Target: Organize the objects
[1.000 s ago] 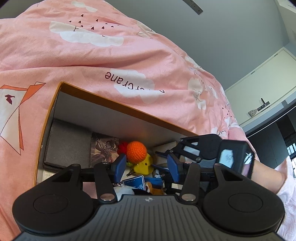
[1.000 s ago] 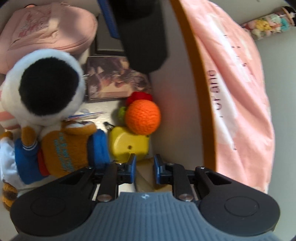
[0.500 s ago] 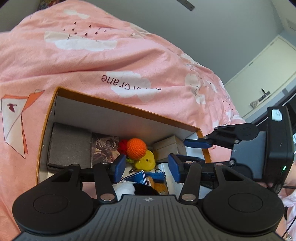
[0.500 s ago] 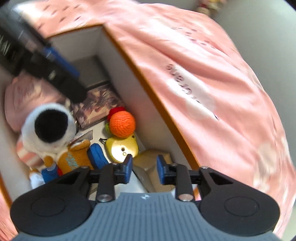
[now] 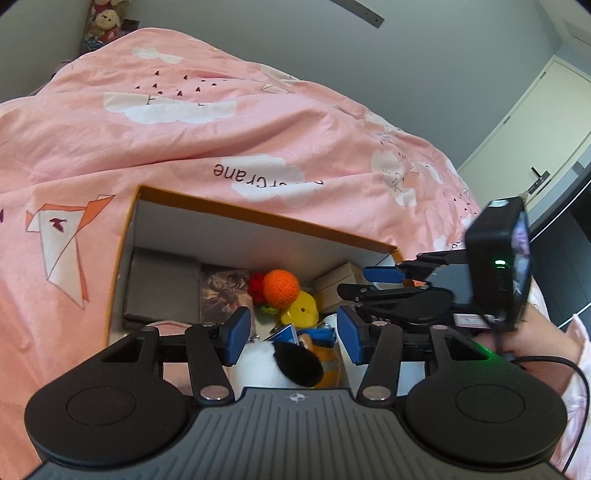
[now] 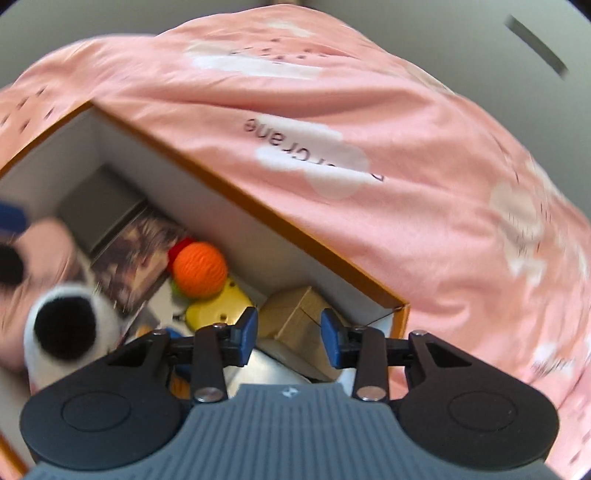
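Note:
An orange-rimmed box [image 5: 258,218] [image 6: 258,206] with white walls lies sunk in a pink duvet. Inside are an orange crocheted ball [image 5: 280,288] [image 6: 199,269], a yellow duck toy [image 5: 301,313] [image 6: 218,309], a tan carton [image 5: 338,280] [image 6: 295,314] and a white plush with a black ear [image 5: 273,365] [image 6: 62,332]. My left gripper [image 5: 293,334] hangs open above the plush, holding nothing. Over the carton corner, my right gripper [image 6: 290,336] [image 5: 369,282] has empty jaws that are opening.
A grey pad [image 5: 162,288] and a picture card [image 5: 221,290] lie at the box's far end. The pink duvet [image 5: 221,129] surrounds the box. A person's hand [image 5: 528,332] with a trailing cable holds the right gripper. Soft toys [image 5: 105,18] sit far back.
Both grippers have risen out of the box and backed away. The right one has rolled, so the box now runs diagonally in its view, and its jaws have widened.

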`<state>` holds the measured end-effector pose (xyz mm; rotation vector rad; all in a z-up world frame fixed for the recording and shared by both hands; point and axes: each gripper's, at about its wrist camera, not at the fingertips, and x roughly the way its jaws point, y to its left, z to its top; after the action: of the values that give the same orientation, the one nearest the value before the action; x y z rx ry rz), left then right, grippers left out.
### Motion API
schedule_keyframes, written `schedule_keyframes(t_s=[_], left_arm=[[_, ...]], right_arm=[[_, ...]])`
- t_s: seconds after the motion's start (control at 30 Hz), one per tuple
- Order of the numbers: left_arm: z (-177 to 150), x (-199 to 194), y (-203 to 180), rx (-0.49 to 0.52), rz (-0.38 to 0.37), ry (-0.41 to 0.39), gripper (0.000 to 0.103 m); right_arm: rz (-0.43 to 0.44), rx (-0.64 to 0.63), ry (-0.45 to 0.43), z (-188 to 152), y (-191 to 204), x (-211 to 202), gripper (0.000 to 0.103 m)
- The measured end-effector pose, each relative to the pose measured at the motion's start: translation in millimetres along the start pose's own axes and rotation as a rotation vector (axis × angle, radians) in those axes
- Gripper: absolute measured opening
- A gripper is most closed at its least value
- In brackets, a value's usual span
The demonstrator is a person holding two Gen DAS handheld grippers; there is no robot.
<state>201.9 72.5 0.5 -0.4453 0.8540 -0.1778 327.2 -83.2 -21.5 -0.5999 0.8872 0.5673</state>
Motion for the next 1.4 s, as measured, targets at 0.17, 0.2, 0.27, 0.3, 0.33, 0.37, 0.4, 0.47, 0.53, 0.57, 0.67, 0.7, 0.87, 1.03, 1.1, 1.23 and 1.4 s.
schedule_keyframes(t_s=[0.17, 0.2, 0.27, 0.3, 0.33, 0.37, 0.4, 0.47, 0.53, 0.57, 0.67, 0.7, 0.87, 1.03, 1.1, 1.23, 1.4], left_arm=[[5.4, 17.6, -2.1, 0.059, 0.025, 0.046, 0.059], [6.8, 22.8, -2.8, 0.074, 0.028, 0.058, 0.059], [8.7, 32.0, -4.7, 0.098, 0.035, 0.075, 0.059], [9.2, 36.0, -6.0, 0.111, 0.040, 0.083, 0.059], [9.8, 39.2, -7.1, 0.122, 0.041, 0.088, 0.059], [9.9, 41.9, -7.8, 0.127, 0.041, 0.093, 0.059], [9.8, 44.1, -8.2, 0.129, 0.042, 0.099, 0.059], [9.6, 47.4, -9.1, 0.132, 0.044, 0.109, 0.059], [9.5, 49.3, -9.2, 0.132, 0.050, 0.113, 0.059], [9.7, 50.2, -8.8, 0.130, 0.052, 0.115, 0.059], [10.5, 50.9, -6.2, 0.111, 0.058, 0.114, 0.059], [10.5, 50.7, -6.1, 0.108, 0.060, 0.112, 0.059], [3.0, 42.9, -13.1, 0.124, 0.058, 0.078, 0.059], [-6.7, 26.2, -26.5, 0.177, 0.082, 0.020, 0.061], [-10.6, 16.1, -31.8, 0.195, 0.096, -0.019, 0.067], [-18.4, -5.3, -45.2, 0.235, 0.129, -0.116, 0.078], [-27.6, -30.7, -55.8, 0.277, 0.202, -0.237, 0.089]], right_arm=[[-0.072, -0.147, 0.012, -6.4, 18.9, 17.6, 0.041], [-0.079, -0.180, 0.009, -7.7, 22.2, 18.1, 0.040], [-0.087, -0.242, 0.003, -11.9, 29.0, 24.9, 0.041], [-0.089, -0.278, -0.003, -14.3, 31.0, 22.9, 0.041], [-0.091, -0.321, -0.007, -17.1, 33.6, 23.1, 0.041], [-0.091, -0.352, -0.008, -19.2, 35.0, 23.1, 0.041], [-0.091, -0.379, -0.009, -20.6, 36.3, 23.1, 0.041], [-0.113, -0.494, 0.006, -25.5, 43.9, 25.7, 0.042], [-0.174, -0.698, 0.016, -39.1, 58.9, 30.6, 0.042], [-0.193, -0.752, 0.018, -44.1, 62.8, 32.4, 0.043], [-0.179, -0.735, 0.013, -44.5, 59.0, 33.8, 0.043], [-0.173, -0.730, 0.007, -45.1, 57.3, 33.7, 0.043], [-0.151, -0.660, -0.013, -47.2, 48.3, 24.7, 0.042], [-0.094, -0.473, -0.043, -47.4, 30.9, 0.2, 0.046], [-0.083, -0.407, -0.064, -49.9, 26.5, -15.1, 0.057], [-0.037, -0.254, -0.108, -55.9, 19.6, -49.9, 0.063], [0.032, -0.057, -0.152, -64.6, 11.3, -89.4, 0.070]])
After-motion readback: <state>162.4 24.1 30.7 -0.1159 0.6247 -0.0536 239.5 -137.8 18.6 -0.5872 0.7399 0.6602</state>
